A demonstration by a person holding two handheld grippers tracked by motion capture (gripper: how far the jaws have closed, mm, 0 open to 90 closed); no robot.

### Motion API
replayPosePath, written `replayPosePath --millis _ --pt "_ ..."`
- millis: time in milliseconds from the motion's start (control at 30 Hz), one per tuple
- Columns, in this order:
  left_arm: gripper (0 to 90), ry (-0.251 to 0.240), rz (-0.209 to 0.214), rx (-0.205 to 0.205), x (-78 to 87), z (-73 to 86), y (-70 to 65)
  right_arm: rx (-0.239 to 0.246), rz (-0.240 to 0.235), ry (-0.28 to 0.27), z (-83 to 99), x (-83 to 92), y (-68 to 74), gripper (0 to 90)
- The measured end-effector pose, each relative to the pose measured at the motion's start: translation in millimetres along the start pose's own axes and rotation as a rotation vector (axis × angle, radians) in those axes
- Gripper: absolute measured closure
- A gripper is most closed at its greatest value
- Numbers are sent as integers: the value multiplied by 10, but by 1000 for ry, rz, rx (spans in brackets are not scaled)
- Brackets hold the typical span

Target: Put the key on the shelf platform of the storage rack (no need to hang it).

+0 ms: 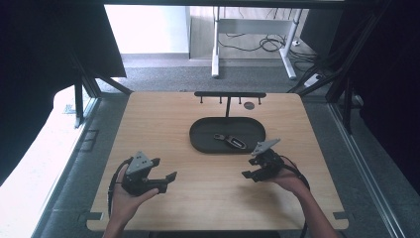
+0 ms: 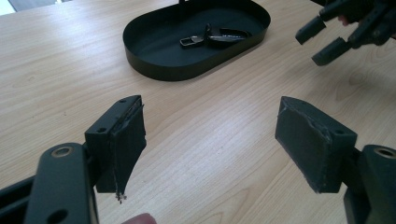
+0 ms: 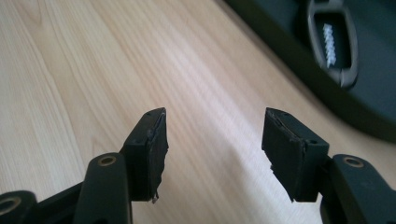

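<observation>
Step in hand: looks like we're about to fetch the key fob (image 1: 232,141) out of the black oval tray (image 1: 198,141), sitting centre of the high view.
Where the fob is: lying flat on the tray floor, right of middle, with a metal clip end (image 2: 189,41) pointing toward the tray's left in the left gripper view.
Doing it well: we'd come in over the near rim, not through it, and pinch across the fob's narrow body so it doesn't skate on the tray.
Right gripper (image 1: 255,171): jaws spread wide, nothing in them, hovering lower right of the tray, just off its rim.
Left gripper (image 1: 167,179): also gaping, empty, parked lower left of the frame, well apart from the tray.
Hedge: can't quite tell if it's a fob or a small pocket tool, the detail's too soft.
Rack (image 1: 229,94): black hook stand behind the tray.
</observation>
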State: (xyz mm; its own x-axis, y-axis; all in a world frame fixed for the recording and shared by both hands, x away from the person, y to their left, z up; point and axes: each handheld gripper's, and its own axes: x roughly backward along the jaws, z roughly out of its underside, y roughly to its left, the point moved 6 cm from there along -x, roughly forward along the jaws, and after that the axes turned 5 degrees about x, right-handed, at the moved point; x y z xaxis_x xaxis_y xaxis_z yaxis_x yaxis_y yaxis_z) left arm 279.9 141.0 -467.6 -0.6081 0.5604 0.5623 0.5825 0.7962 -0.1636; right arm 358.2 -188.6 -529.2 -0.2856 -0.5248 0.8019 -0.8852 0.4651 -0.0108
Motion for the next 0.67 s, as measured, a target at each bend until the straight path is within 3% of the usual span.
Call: replayPosePath --millis 200,400,667 --pt "246 8 -3 -4 -19 11 -9 -39 10 -18 220 -51 -19 410" --pt "246 10 -7 -2 -22 16 -5 -64 22 -55 238 -29 -64 401" --pt "242 38 -10 -10 -46 58 21 -126 95 -112 339 20 -156 362"
